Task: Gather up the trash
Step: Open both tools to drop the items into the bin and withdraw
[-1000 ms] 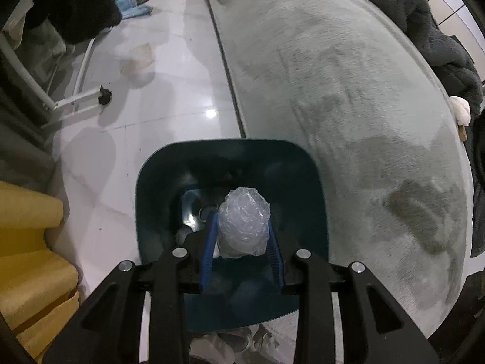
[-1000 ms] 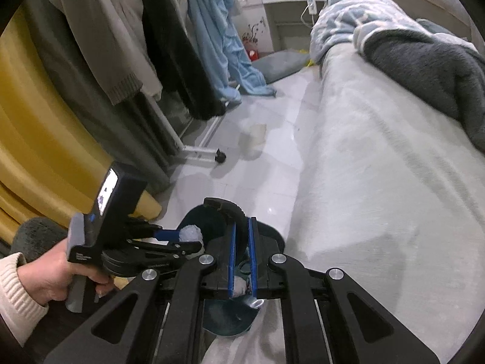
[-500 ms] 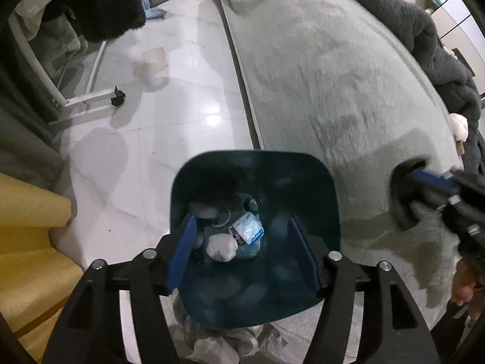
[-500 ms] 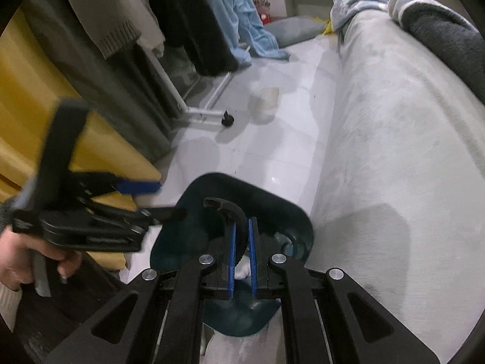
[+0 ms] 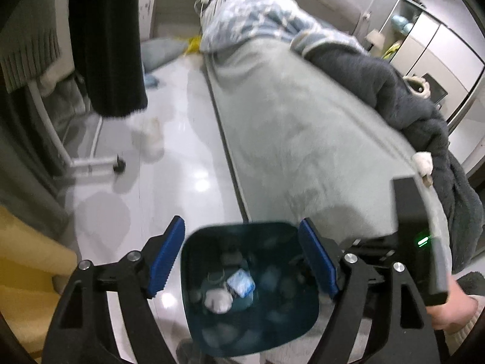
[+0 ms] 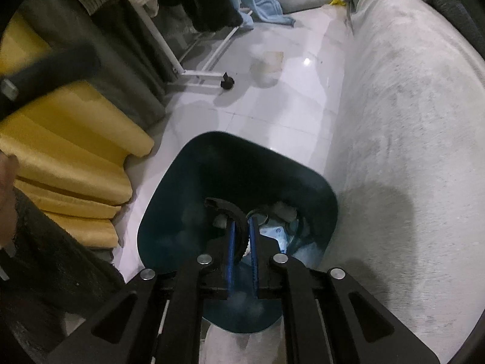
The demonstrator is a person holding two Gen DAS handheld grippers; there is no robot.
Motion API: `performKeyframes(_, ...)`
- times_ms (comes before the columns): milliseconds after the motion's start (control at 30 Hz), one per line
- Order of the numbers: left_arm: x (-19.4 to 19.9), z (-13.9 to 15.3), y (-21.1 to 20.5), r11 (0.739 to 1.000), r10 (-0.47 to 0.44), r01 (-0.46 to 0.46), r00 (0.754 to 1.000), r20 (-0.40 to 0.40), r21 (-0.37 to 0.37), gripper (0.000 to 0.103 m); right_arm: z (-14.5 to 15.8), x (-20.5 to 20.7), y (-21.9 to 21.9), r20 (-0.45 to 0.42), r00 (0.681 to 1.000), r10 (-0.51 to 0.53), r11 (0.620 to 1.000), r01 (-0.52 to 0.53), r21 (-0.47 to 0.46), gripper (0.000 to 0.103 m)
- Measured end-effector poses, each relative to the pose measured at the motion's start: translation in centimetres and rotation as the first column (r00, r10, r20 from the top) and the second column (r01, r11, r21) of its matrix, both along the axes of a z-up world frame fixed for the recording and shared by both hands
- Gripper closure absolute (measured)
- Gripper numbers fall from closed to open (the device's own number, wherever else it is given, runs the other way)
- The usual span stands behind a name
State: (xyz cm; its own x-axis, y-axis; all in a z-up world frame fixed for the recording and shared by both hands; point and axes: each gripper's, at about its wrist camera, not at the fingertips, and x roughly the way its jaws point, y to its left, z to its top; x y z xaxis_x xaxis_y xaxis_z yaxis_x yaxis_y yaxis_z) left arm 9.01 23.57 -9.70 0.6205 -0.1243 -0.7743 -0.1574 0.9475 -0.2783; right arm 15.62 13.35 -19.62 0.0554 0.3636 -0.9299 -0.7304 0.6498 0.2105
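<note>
A dark teal trash bin (image 5: 212,242) stands on the white floor beside the bed; it also shows in the right wrist view (image 6: 188,182). Several pieces of trash lie inside, among them a white wad (image 5: 216,301) and a blue-white packet (image 5: 241,282). My left gripper (image 5: 242,257) is open and empty above the bin. My right gripper (image 6: 241,242) is shut on a curved black piece (image 6: 225,209) and holds it over the bin's opening.
A grey-covered bed (image 5: 288,136) with a dark blanket (image 5: 394,91) runs along the right. A clothes rack with a castor (image 6: 227,83) stands on the left. Yellow cushions (image 6: 60,151) lie left of the bin. A pale cup-like thing (image 6: 269,66) is on the floor.
My left gripper let go of a crumpled clear plastic wad over the bin, opened wide and tilted up. My right gripper moved over the bin, still shut on the black piece.
</note>
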Motion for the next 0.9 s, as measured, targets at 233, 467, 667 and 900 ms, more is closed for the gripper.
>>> performKeyframes(233,-0.5,3.5,-0.1,1.000,0.001,0.000,0.991,0.136,-0.009,0.018,0.2,-0.3,0.4,-0.011,1.000,0.006,1.000,-0.006,-0.007,0.058)
performKeyframes(467,-0.8,6.5,-1.1,1.000,-0.019,0.020,0.972,0.236,-0.001,0.018,2.0,-0.3,-0.3,0.000,1.000,-0.010,1.000,0.010,0.026,0.048)
performKeyframes(667,-0.6,8.6,-3.4,0.998,-0.065,0.060,0.950,0.304,0.025,0.018,5.2,-0.1,-2.1,0.051,0.998,-0.043,0.996,0.039,0.083,0.039)
performKeyframes(900,0.0,9.2,-5.9,0.995,-0.096,0.092,0.941,0.325,0.028,0.018,9.0,1.1,-6.2,0.131,0.984,-0.124,0.981,0.102,0.164,0.033)
